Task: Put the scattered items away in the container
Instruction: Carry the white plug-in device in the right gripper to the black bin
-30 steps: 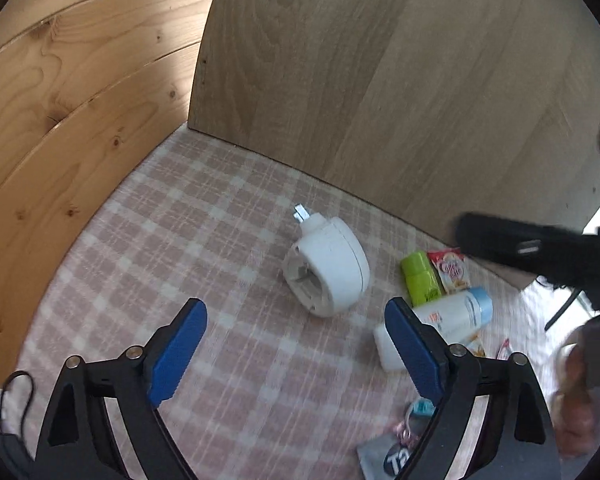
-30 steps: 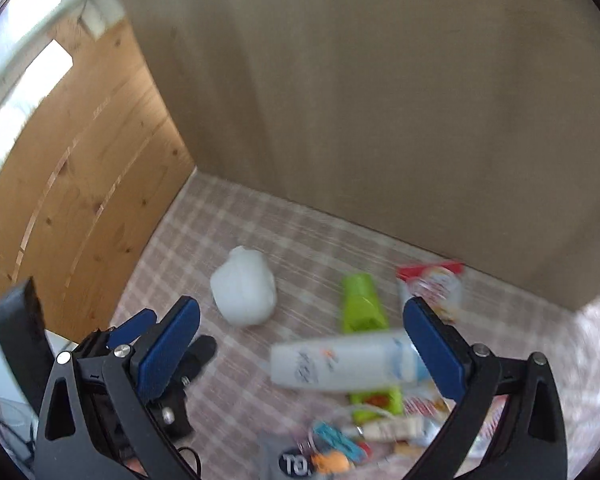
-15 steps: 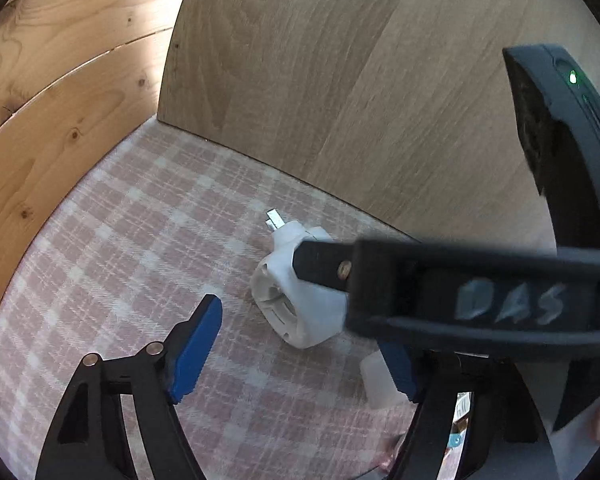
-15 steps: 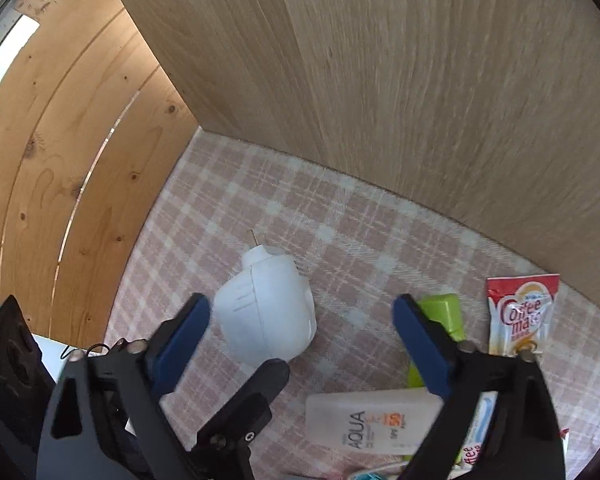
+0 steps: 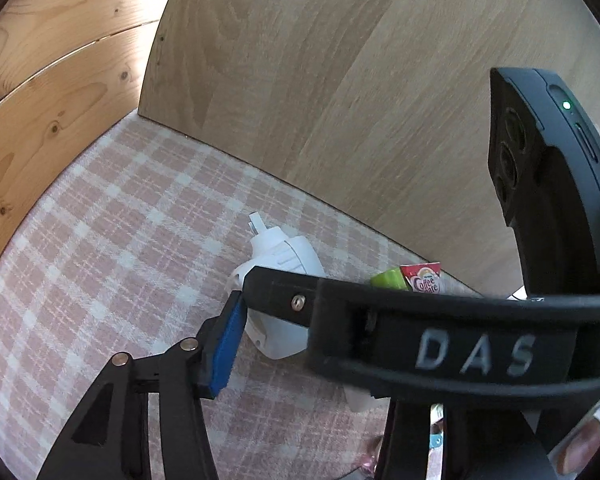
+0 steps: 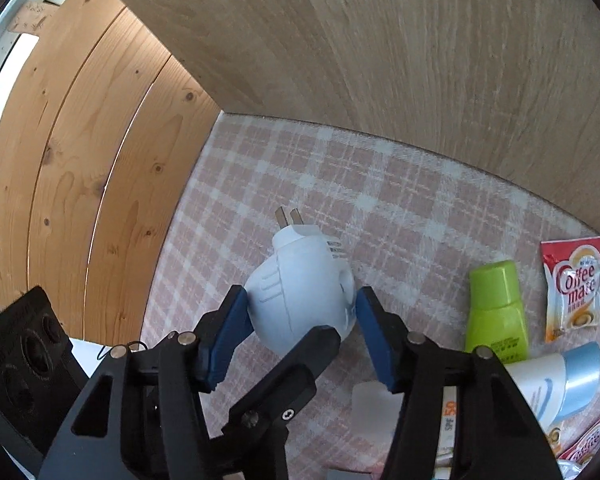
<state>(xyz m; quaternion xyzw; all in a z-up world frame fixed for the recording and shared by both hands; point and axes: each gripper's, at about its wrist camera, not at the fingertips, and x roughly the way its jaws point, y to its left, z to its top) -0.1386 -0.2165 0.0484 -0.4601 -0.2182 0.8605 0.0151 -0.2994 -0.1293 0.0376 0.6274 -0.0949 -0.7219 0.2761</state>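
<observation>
A white plug-in device (image 6: 300,292) with two metal prongs lies on a pink checked cloth (image 6: 340,184). My right gripper (image 6: 302,320) straddles it, its jaws closing, and both blue pads touch the device's sides. My left gripper (image 5: 292,336) is closing too. Its left pad (image 5: 224,344) touches the device (image 5: 284,264); its right finger is hidden behind the right gripper's black arm (image 5: 460,344). In the right wrist view, one black finger (image 6: 300,360) of the left gripper lies across the device's near side. No container is in view.
To the right lie a green bottle (image 6: 496,312), a Coffee mate sachet (image 6: 576,284), a white tube with a blue cap (image 6: 548,384) and more sachets. A pale wooden panel (image 6: 380,60) closes the back and pine boards (image 6: 80,160) the left.
Both grippers' jaws have narrowed. The right gripper swung left and came down from over the white tube to straddle the plug-in device, and now crosses the left wrist view.
</observation>
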